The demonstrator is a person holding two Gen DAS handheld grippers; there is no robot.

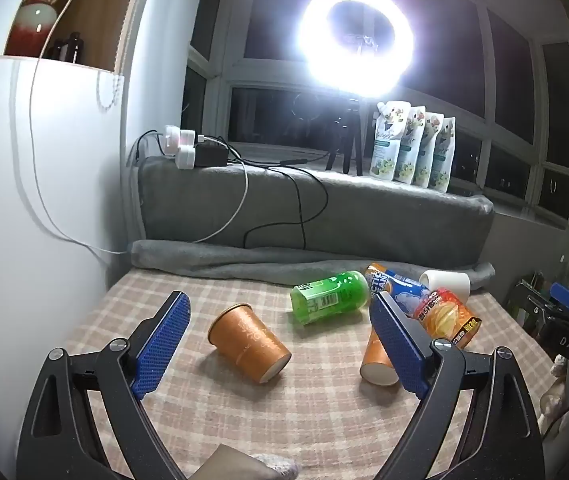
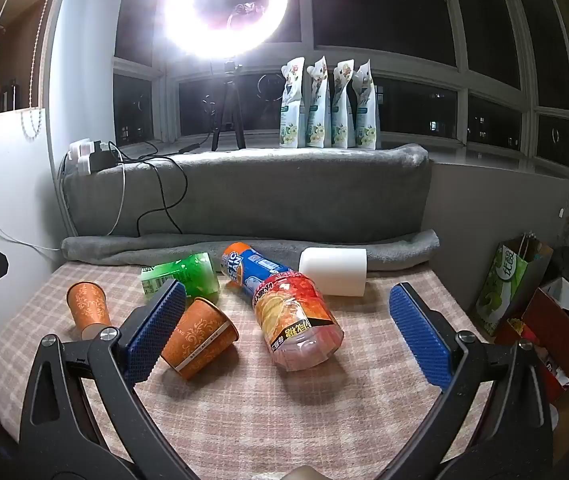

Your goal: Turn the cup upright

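Observation:
Two orange paper cups lie on their sides on the checked cloth. In the left wrist view one orange cup (image 1: 249, 342) lies between the open fingers of my left gripper (image 1: 280, 344), base toward me. The second orange cup (image 1: 378, 360) is partly hidden behind the right finger. In the right wrist view the first cup (image 2: 88, 308) is at the left and the second cup (image 2: 200, 338) lies just right of the left finger. My right gripper (image 2: 288, 334) is open and empty. A white cup (image 2: 334, 272) lies on its side at the back.
A green bottle (image 2: 184, 276), a blue-and-orange bottle (image 2: 252, 268) and a red snack jar (image 2: 298, 320) lie among the cups. A grey blanket-covered ledge (image 2: 284, 196) with cables stands behind. A ring light (image 2: 224, 8) glares above. Bags and boxes (image 2: 524, 300) sit off the right edge.

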